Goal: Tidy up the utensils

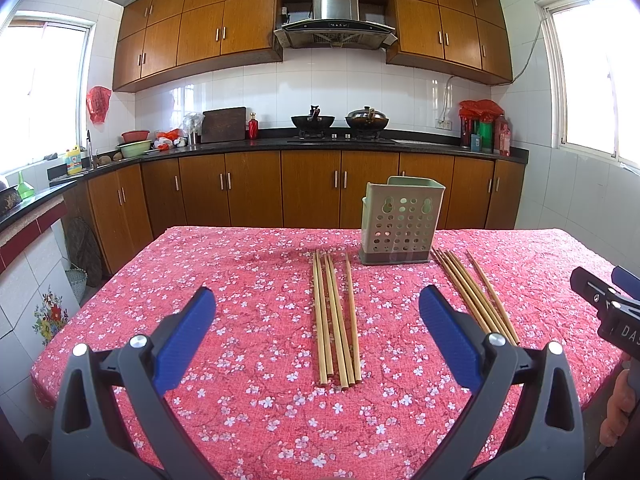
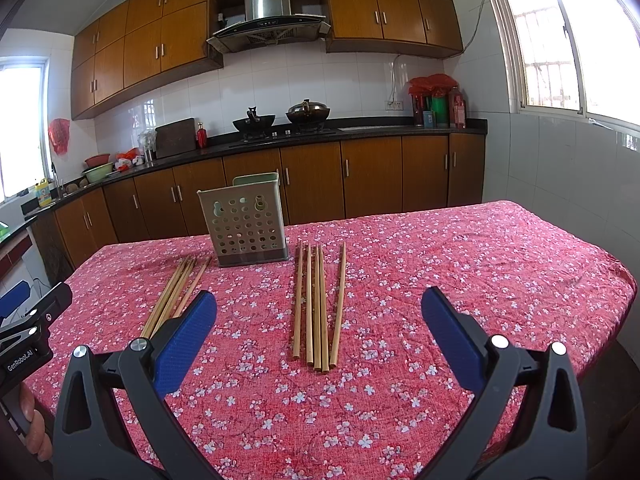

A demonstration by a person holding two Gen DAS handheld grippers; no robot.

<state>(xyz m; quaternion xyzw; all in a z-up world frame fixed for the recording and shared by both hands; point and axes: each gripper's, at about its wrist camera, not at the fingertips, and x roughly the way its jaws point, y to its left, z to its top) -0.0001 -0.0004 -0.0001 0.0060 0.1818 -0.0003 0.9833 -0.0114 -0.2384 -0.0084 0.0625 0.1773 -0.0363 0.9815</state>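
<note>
The left hand-held gripper (image 1: pixel 316 312) and right hand-held gripper (image 2: pixel 319 314) both hover spread wide, holding nothing, over the tabletop (image 1: pixel 240 400). Beyond lie 2 bunches of chopsticks: the left bunch (image 1: pixel 335 316) and the right bunch (image 2: pixel 318 306). Farther back, between them, a perforated holder (image 1: pixel 402 222) stands upright.

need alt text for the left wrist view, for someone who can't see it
The open left claw hovers over a table with a pink floral cloth, a bundle of wooden chopsticks lying between its blue fingers. A second chopstick bundle lies to the right, with a green perforated holder standing upright behind them.
</note>
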